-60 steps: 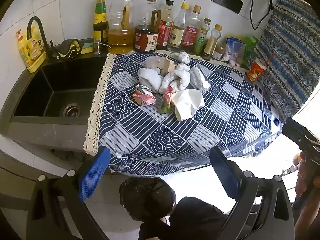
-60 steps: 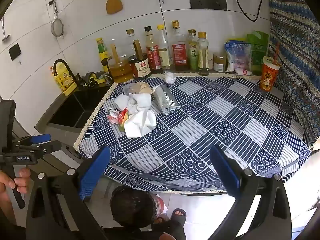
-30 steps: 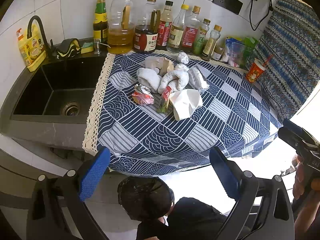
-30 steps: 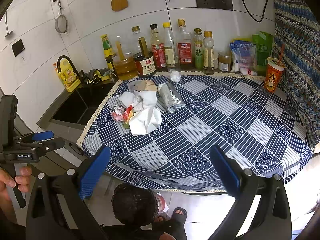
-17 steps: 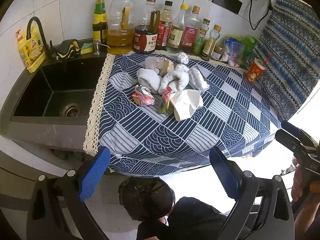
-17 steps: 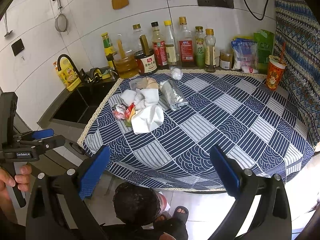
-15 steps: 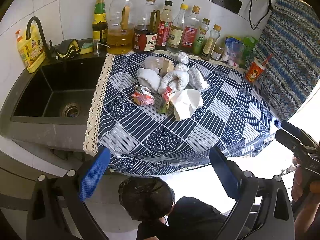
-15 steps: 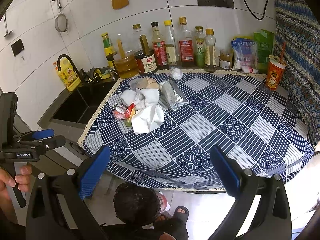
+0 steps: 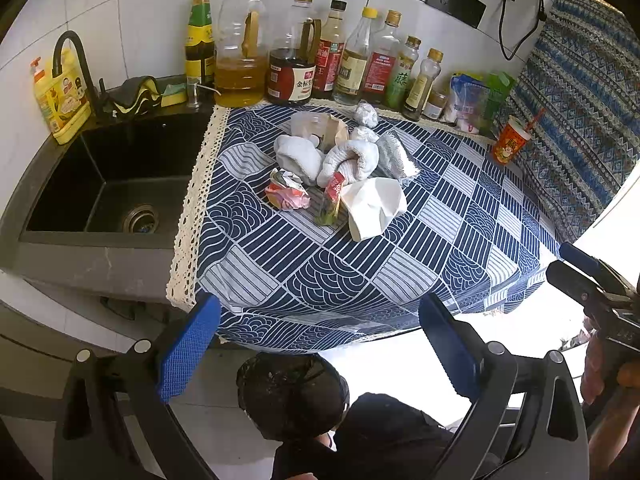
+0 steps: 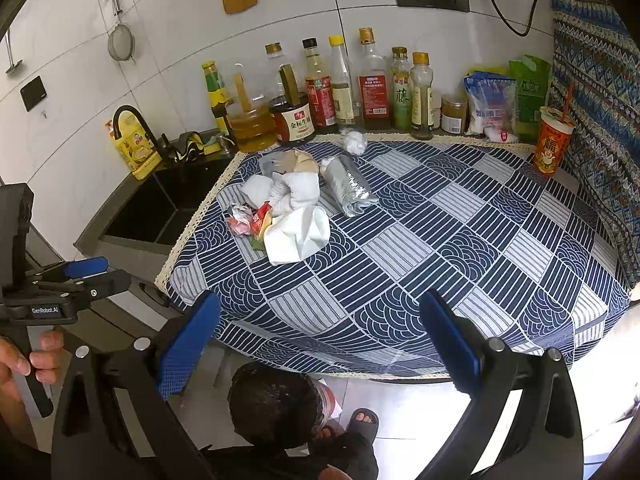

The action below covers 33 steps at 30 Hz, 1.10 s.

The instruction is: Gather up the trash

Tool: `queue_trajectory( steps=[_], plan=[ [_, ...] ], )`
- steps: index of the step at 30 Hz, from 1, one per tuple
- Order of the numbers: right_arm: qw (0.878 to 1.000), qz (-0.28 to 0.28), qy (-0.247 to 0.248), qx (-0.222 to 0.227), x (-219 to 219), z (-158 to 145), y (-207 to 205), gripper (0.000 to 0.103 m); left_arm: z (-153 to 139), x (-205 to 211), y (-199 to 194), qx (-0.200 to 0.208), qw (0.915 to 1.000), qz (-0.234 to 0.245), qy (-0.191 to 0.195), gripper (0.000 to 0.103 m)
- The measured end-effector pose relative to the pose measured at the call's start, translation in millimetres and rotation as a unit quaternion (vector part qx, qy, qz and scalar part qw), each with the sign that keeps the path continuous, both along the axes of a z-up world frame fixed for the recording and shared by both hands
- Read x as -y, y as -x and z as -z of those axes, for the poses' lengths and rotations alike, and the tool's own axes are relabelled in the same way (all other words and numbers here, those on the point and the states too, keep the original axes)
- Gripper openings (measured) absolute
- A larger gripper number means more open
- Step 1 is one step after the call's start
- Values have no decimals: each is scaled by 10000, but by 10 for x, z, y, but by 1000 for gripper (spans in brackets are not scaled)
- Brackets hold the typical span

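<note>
Blue patterned tablecloth covers counter; trash pile lies on it.

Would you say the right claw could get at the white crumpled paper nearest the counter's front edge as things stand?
Probably yes: the right claw is open, and only bare tablecloth lies between it and the white crumpled paper, which sits on the pile's near side.
</note>
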State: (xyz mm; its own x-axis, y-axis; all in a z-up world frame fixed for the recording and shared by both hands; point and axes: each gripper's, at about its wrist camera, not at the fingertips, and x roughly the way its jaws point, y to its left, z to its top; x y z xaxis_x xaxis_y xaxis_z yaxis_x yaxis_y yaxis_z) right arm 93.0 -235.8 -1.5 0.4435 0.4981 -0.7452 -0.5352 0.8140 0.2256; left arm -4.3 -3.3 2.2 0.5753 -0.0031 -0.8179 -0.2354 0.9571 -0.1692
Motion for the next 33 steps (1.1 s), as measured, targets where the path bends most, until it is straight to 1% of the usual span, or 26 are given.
queue_trajectory(
  steps=[11, 14, 20, 28, 31, 33],
  plan=[
    [10000, 42, -25, -52, -11, -20, 20, 99, -33, -48, 7, 13, 9999, 64, 91, 96],
    [10000, 43, -19, -61, -8, -13, 20, 99, -18, -68, -2, -29, 10000, 60, 64, 96],
    [9999, 12, -10, -117, -42, -14, 15, 99, 5, -109, -23, -61, 9998, 44, 159, 96],
    [9993, -224, 21, -299, -230, 116, -141, 99, 133, -230, -112, -175, 9994, -137, 247, 96],
    [9987, -328, 96, -385, -355, 204, -241, 99, 205, -318, -145, -262, 9986, -274, 377, 96],
    [9982, -401, 174, -405, -445, 263, -305, 99, 242, -360, -166, -311, 9982, -325, 388, 96]
  ],
)
